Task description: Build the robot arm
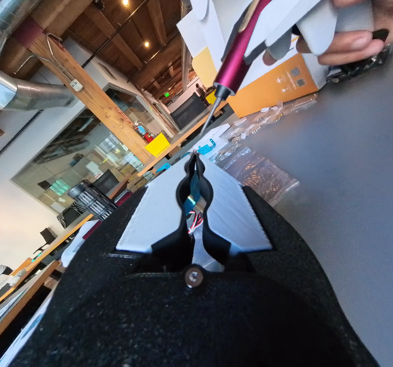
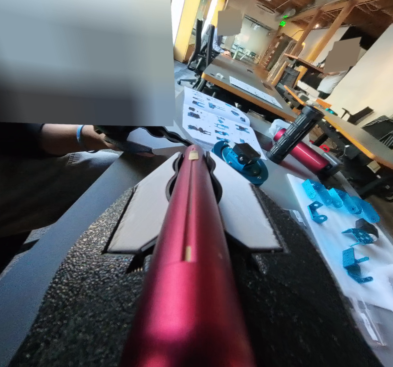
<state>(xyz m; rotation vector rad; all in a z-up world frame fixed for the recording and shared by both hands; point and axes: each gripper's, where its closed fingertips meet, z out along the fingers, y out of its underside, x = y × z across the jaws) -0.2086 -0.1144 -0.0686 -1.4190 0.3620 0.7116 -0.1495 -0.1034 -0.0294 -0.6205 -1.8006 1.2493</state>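
Observation:
My left gripper [image 1: 194,156] is shut, pinching a tiny metal screw [image 1: 194,151] at its tips above the grey table [image 1: 331,175]. A blue part and red, white and black wires show through the gap between its fingers. My right gripper [image 2: 193,154] is shut on a magenta electric screwdriver [image 2: 191,239]. In the left wrist view the screwdriver [image 1: 236,50] points down, and its thin bit [image 1: 207,120] hangs just above the screw. A blue round base with a black servo [image 2: 242,161] sits just beyond the right gripper's tips. The left gripper [image 2: 180,140] also shows there, held by a hand.
Blue metal brackets [image 2: 344,203] lie on a white sheet at the right. An open instruction booklet [image 2: 212,120], a red cylinder [image 2: 306,154] and a black ribbed cylinder [image 2: 297,131] lie beyond. Clear bags of screws [image 1: 259,178] and an orange and white box [image 1: 276,88] are on the table. Left tips to right tips: about 8 cm.

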